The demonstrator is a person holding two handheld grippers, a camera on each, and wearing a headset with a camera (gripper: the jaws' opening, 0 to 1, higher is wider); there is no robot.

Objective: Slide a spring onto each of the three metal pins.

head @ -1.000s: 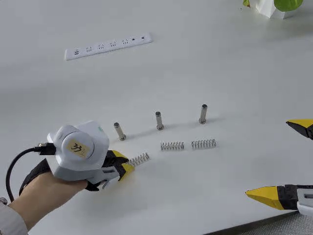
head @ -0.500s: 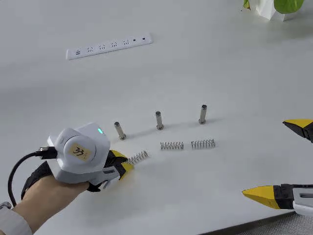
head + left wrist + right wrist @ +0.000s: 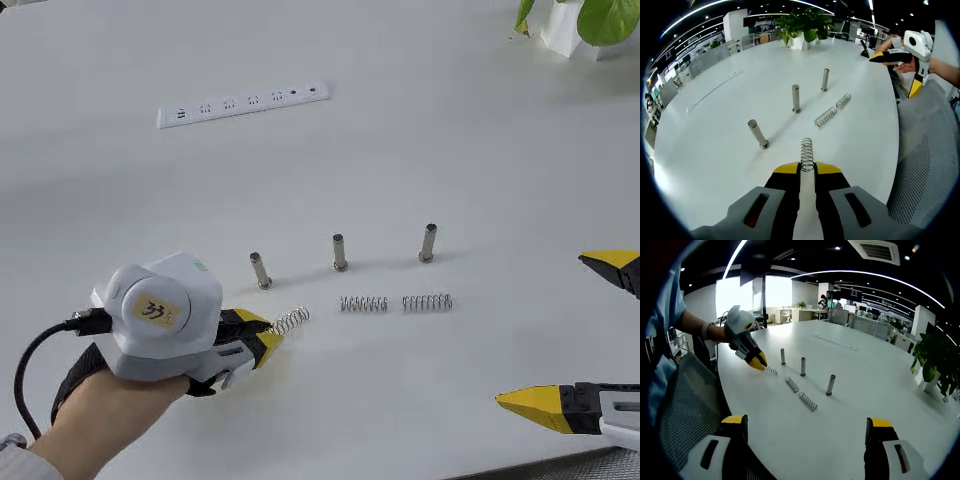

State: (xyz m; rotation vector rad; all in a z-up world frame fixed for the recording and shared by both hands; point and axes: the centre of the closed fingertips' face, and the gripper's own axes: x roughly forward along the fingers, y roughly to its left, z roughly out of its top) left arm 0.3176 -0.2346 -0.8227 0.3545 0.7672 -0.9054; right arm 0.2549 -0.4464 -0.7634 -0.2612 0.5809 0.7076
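Observation:
Three metal pins stand upright in a row on the white table: left pin (image 3: 261,270) (image 3: 758,134), middle pin (image 3: 340,252) (image 3: 796,98), right pin (image 3: 428,242) (image 3: 825,79). My left gripper (image 3: 268,340) (image 3: 807,167) is shut on one end of a spring (image 3: 291,320) (image 3: 807,151), which points forward, just right of and nearer than the left pin. Two more springs (image 3: 363,303) (image 3: 427,301) lie flat in front of the middle and right pins. My right gripper (image 3: 540,330) (image 3: 807,426) hangs open at the table's near right edge with nothing between its jaws.
A white power strip (image 3: 245,103) lies at the back left. A potted plant (image 3: 580,20) stands at the far right corner. The table's front edge (image 3: 520,462) runs just below the right gripper, with a mesh chair (image 3: 930,165) beyond it.
The head view has shifted. The left gripper, still shut on the spring, has edged slightly toward the left pin. The right gripper has stayed open in place.

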